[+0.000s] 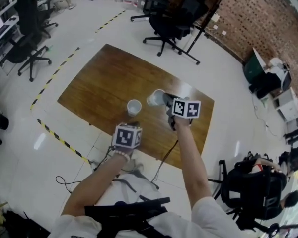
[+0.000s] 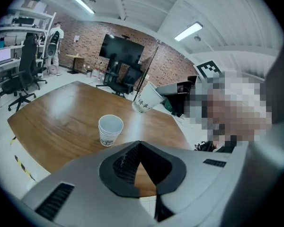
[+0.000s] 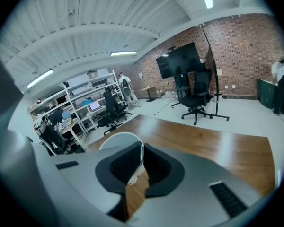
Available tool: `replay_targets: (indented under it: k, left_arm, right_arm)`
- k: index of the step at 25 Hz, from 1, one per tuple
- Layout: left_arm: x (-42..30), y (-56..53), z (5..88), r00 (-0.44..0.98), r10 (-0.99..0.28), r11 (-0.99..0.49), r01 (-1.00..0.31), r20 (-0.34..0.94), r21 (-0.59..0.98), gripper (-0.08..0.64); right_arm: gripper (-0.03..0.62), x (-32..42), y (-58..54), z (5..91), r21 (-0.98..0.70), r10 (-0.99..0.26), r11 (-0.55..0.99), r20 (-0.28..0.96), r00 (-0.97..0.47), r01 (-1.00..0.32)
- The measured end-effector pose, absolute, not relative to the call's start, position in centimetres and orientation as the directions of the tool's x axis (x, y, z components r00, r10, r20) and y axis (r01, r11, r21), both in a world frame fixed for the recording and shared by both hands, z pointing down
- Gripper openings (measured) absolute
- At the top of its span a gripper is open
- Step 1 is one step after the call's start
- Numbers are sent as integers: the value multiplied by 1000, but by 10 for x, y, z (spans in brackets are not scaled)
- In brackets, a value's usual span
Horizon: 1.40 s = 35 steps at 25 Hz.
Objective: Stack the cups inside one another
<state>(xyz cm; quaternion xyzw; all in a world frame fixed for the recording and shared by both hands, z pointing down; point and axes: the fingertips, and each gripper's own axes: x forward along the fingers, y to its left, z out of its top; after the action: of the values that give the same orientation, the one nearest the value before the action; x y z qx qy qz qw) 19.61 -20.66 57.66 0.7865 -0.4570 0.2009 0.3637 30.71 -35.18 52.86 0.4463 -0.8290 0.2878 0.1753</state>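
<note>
One white paper cup (image 1: 134, 106) stands upright near the middle of the brown table (image 1: 99, 88); the left gripper view shows that standing cup (image 2: 110, 129) just ahead of the jaws. A second white cup (image 1: 156, 98) hangs tilted in the air to its right, with my right gripper (image 1: 165, 99) shut on its rim. In the right gripper view the held cup's wall (image 3: 128, 143) is pinched between the pads of the right gripper (image 3: 135, 167). My left gripper (image 1: 132, 126) hovers over the table's near edge, short of the standing cup. The left gripper (image 2: 140, 145) has its tips together with nothing between them.
Black office chairs (image 1: 171, 26) stand beyond the table and another chair (image 1: 27, 51) at the left. Yellow-black tape (image 1: 59, 139) marks the floor by the near edge. A cable (image 1: 164, 160) runs under the table's near side. A chair with a backpack (image 1: 251, 190) sits at the right.
</note>
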Motion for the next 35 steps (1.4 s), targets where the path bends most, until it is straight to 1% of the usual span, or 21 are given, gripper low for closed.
replay_targets:
  k: [6,13,18,29,35]
  left_arm:
    - [170,-208,576,488,-590,-300,-872,643,387,-3]
    - [143,-214,576,454,-618,-254,-888,642,384,-3]
    - [129,-214,580,438,-620,-214,-893,651,396,-3]
    - [110,-213,594,406,-618,-147,-901,673,409,-3]
    - [107,-215,597,416,-622,-135,-891,664,433,-3]
  right_arm:
    - [28,256,-348,535,-324,-590,490,560,-581,-809]
    - [28,223,-349,552,-304,-527,543,602,-600,-783]
    - [28,207,-347,569,-259,-484,585,649,-587,-768]
    - [28,193,-344,604,-258,-409,616,703,-582,-745]
    - [28,189,-345,623,-249,-381,620,733,-563,-744]
